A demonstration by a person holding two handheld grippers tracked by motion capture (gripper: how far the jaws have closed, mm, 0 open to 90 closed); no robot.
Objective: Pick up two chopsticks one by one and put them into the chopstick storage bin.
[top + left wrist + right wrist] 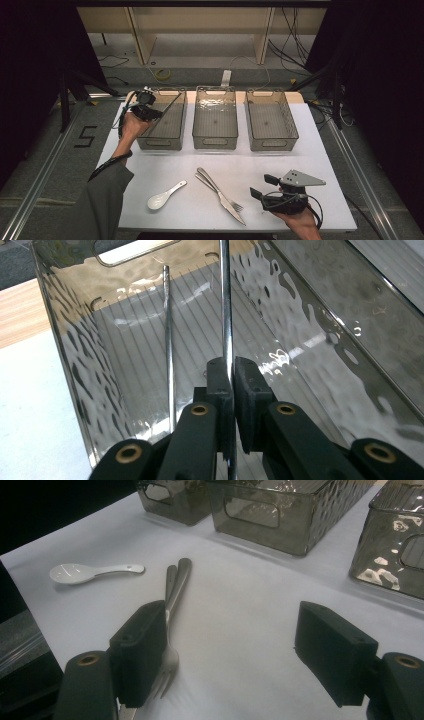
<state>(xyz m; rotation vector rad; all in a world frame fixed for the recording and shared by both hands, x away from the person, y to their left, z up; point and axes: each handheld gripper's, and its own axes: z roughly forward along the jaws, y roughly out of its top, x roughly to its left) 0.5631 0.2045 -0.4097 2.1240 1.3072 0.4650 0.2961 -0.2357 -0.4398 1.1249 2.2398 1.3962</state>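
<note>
Steel rod pinched in our left gripper, hanging inside the left bin. Our right gripper sits wide, empty, over the fork.

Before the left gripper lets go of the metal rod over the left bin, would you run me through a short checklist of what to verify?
1. Left gripper clamped on the thin metal rod: ok.
2. Rod hangs over the left bin, inside its walls: ok.
3. Whether the rod's lower end touches the bin floor: cannot tell.
4. Right gripper open and apart from the bins: ok.
5. Fork and knife lie crossed on the table, near the right gripper: ok.
6. White spoon lies alone on the table: ok.
</note>
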